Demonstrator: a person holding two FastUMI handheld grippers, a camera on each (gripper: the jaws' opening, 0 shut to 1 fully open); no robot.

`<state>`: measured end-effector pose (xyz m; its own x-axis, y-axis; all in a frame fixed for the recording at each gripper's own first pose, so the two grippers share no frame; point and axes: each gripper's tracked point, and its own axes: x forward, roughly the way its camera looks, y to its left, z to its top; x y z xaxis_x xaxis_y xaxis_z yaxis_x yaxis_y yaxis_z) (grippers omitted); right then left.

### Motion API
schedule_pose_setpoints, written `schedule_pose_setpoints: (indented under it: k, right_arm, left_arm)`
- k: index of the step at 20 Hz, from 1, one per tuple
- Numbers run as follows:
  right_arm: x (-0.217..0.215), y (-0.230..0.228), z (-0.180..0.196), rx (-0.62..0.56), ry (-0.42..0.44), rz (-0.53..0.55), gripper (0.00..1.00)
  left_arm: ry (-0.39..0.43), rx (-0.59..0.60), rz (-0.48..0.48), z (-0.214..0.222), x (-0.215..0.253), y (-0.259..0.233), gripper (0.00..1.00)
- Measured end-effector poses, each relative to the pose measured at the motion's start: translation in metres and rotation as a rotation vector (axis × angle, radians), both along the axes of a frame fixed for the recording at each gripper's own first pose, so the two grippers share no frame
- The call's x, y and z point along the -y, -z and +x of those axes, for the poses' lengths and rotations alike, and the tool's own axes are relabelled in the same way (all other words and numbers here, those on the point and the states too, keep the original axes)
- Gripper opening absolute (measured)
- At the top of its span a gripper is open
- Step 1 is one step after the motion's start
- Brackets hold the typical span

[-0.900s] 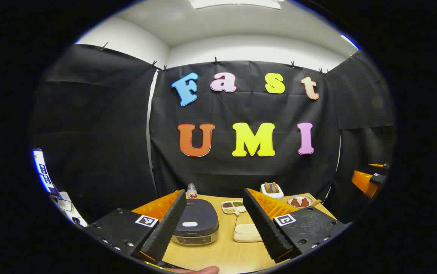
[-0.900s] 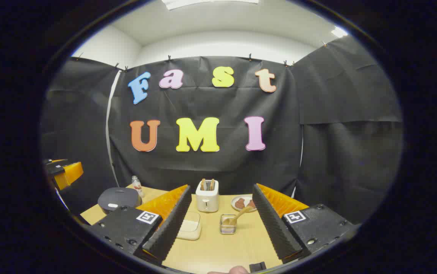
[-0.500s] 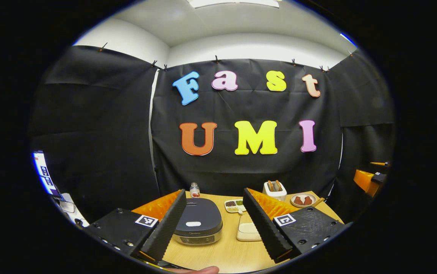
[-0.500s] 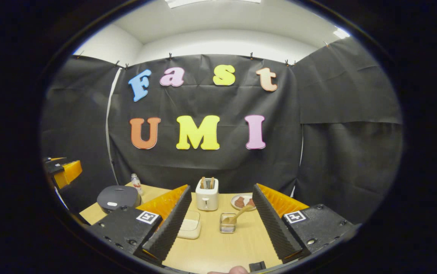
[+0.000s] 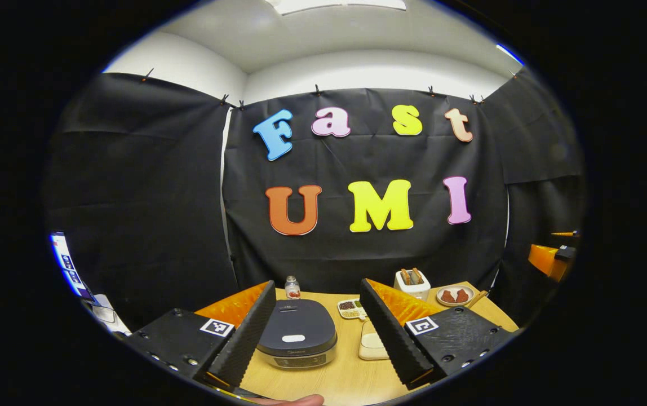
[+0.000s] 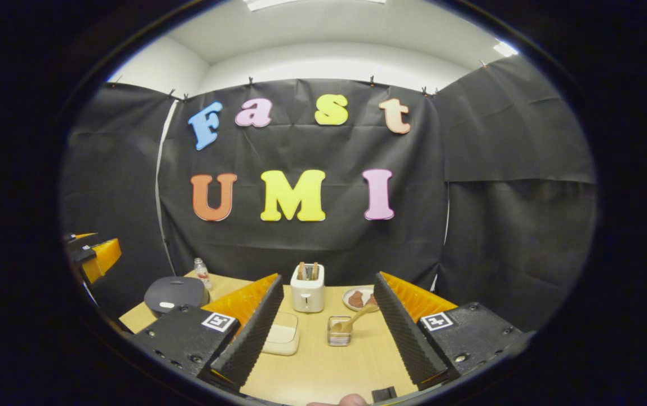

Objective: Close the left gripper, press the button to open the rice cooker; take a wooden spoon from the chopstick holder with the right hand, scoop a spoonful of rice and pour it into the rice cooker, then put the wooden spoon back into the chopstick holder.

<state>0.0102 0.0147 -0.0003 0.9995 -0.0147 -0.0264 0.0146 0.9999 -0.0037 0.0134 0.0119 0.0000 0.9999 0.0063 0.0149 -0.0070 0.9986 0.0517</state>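
Observation:
The dark rice cooker [image 5: 298, 338] sits on the wooden table with its lid down and a white button [image 5: 293, 338] on top. It lies ahead of and below my left gripper [image 5: 317, 285], which is open and empty. My right gripper [image 6: 328, 276] is also open and empty. Ahead of it stands the clear chopstick holder [image 6: 337, 332] with the wooden spoon [image 6: 357, 317] leaning out to the right. A cream rice box [image 6: 281, 338] lies left of the holder. The cooker [image 6: 174, 293] sits at the far left in the right gripper view.
A white toaster [image 6: 308, 290] and a plate of brown food [image 6: 357, 299] stand at the table's back. A small bottle [image 5: 292, 287] and a divided dish of beans [image 5: 351, 307] sit behind the cooker. The other gripper [image 6: 95, 256] hovers at the left.
The left gripper has moved a little closer to the rice cooker, which now looks larger and lower between its fingers. The right gripper has hardly moved.

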Motion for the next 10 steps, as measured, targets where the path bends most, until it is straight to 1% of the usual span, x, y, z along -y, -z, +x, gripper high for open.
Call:
schedule_pose_setpoints:
  k: [3, 5, 6, 8, 10]
  right_arm:
    - [-0.001, 0.0, 0.003, -0.009, 0.005, 0.002, 1.0]
    - [-0.001, 0.001, 0.005, -0.008, 0.009, -0.005, 1.0]
    - [-0.001, 0.002, 0.006, -0.011, 0.011, -0.009, 0.99]
    - [-0.001, 0.002, 0.008, -0.011, 0.013, -0.015, 1.0]
    - [-0.002, 0.003, 0.009, -0.012, 0.012, -0.02, 0.99]
  left_arm:
    - [0.0, -0.01, 0.0, 0.004, -0.002, 0.003, 0.95]
    - [0.022, -0.041, 0.001, 0.005, 0.002, 0.009, 0.95]
    - [0.033, -0.051, -0.001, 0.011, 0.001, 0.011, 1.0]
    - [-0.019, -0.039, 0.019, 0.016, -0.014, 0.009, 0.53]
    - [-0.033, -0.044, 0.021, 0.019, -0.018, 0.012, 0.05]
